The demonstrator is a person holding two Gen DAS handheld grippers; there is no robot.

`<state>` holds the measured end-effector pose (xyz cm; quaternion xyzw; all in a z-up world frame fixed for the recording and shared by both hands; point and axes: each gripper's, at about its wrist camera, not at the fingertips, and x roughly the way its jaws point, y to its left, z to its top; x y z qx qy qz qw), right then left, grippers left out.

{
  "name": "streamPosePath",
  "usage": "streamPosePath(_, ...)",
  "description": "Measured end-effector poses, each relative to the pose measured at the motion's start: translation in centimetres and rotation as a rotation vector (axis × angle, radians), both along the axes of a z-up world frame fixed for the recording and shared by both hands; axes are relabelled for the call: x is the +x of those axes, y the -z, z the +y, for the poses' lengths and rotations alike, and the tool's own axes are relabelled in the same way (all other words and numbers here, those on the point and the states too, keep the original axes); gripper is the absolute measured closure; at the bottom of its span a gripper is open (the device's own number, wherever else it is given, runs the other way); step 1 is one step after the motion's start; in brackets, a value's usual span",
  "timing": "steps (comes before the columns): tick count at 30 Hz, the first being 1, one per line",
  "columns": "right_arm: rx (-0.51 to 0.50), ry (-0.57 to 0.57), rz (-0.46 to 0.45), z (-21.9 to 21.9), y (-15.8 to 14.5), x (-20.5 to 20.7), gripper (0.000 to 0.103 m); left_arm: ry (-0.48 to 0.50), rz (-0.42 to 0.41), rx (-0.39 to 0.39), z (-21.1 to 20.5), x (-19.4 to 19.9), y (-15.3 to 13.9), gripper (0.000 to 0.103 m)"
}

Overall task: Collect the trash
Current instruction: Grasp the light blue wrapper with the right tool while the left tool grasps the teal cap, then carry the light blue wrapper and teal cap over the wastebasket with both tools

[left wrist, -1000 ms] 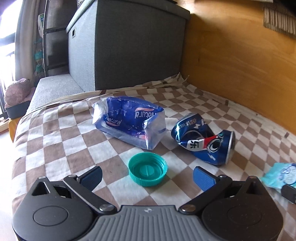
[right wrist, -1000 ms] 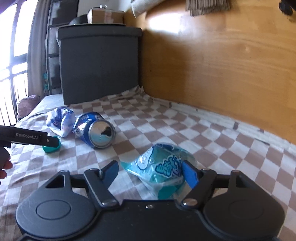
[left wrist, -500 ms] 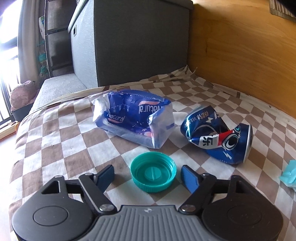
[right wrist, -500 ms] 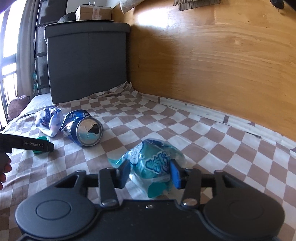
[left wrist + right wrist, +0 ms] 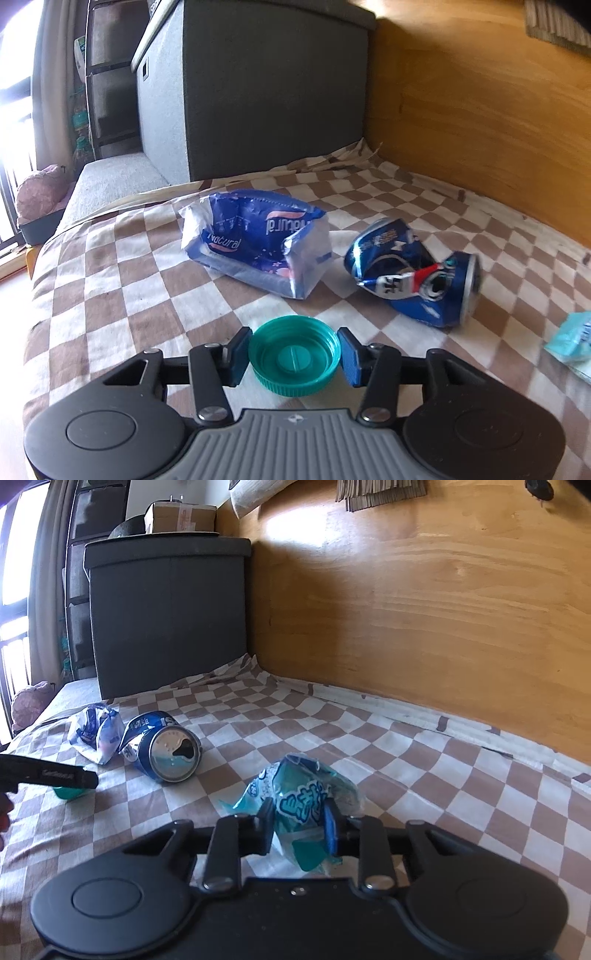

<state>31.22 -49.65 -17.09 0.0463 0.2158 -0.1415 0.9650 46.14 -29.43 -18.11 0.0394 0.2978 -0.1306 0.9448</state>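
Note:
A teal bottle cap (image 5: pixel 291 360) lies open side up on the checkered cloth (image 5: pixel 110 295). My left gripper (image 5: pixel 293 354) is closing on it, and both blue pads touch its rim. Beyond it lie a crumpled blue tissue packet (image 5: pixel 255 240) and a crushed blue can (image 5: pixel 413 280). In the right wrist view my right gripper (image 5: pixel 299 821) is shut on a crumpled teal wrapper (image 5: pixel 306 786), squeezed between the pads. The can (image 5: pixel 166 746), the packet (image 5: pixel 94 734) and the left gripper's fingers (image 5: pixel 55 775) over the cap (image 5: pixel 68 792) show at the left there.
A tall grey storage box (image 5: pixel 258 88) stands at the far end of the cloth. A wooden wall (image 5: pixel 480 110) runs along the right side. The cloth drops off at the left edge, where a pink bundle (image 5: pixel 37 195) sits in a dark bin. A person's hand (image 5: pixel 3 812) shows at the left edge.
Both grippers went from wide open to closed: the left pads came in against the teal cap, the right pads squeezed the teal wrapper. Neither hand shifted much.

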Motion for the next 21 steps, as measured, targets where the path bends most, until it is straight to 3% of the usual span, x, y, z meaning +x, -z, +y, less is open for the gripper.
streamPosePath(7, 0.051, -0.053, -0.018, 0.5, -0.8, -0.3, 0.076, 0.029, -0.029, -0.049, 1.6, -3.7, -2.1, 0.053)
streamPosePath(21, 0.007, -0.081, -0.038, 4.3, -2.8, -1.9, 0.076, 0.042, -0.052, -0.041, 6.8, -8.6, -5.2, 0.053)
